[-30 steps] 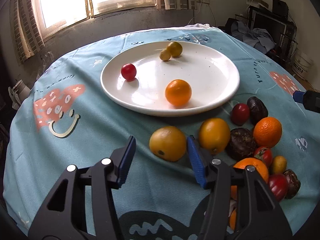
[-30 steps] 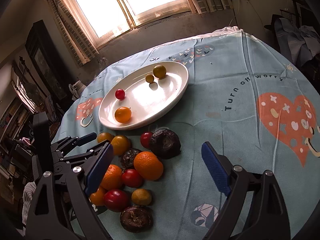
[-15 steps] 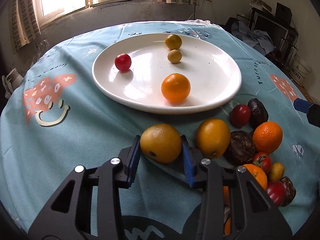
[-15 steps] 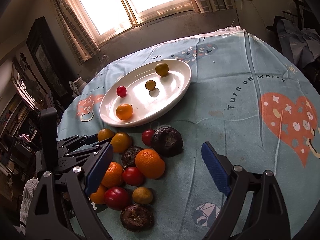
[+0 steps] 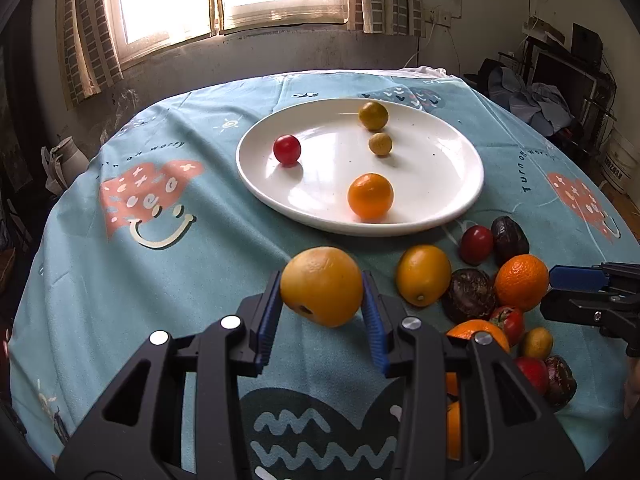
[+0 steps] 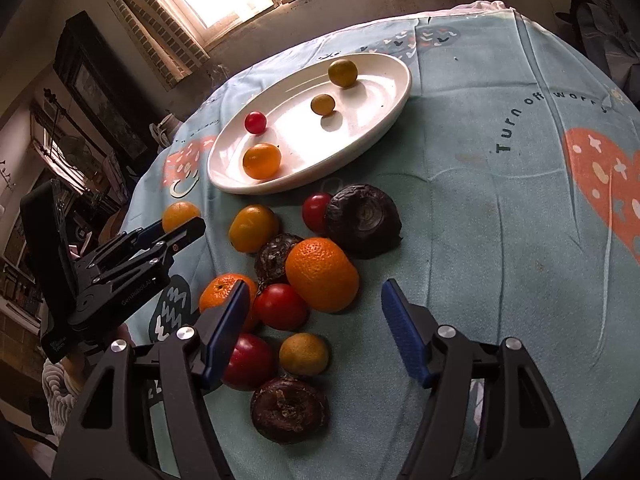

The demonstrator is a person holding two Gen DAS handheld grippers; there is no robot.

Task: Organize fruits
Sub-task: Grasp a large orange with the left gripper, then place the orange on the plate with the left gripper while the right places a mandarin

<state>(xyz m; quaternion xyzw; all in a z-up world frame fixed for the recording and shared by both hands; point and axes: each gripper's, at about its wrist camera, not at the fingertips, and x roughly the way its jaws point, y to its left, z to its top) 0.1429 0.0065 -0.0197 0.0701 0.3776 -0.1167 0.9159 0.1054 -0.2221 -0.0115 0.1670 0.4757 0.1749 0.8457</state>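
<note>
Just in front of the white plate (image 5: pixel 460 204), the left gripper (image 5: pixel 322 312) pinches a yellow-orange citrus (image 5: pixel 322 286) between its blue pads — round, dimpled, with a dark stem scar underneath. The right gripper (image 6: pixel 316 334) is closing above the fruit pile (image 6: pixel 304 280) — an orange tangerine (image 6: pixel 322 274) and red tomatoes lie between its pads, untouched.

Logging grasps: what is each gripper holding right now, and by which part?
Left gripper clamps the round yellow-orange citrus fruit across its sides. Right gripper holds nothing; its jaws are closing.
</note>
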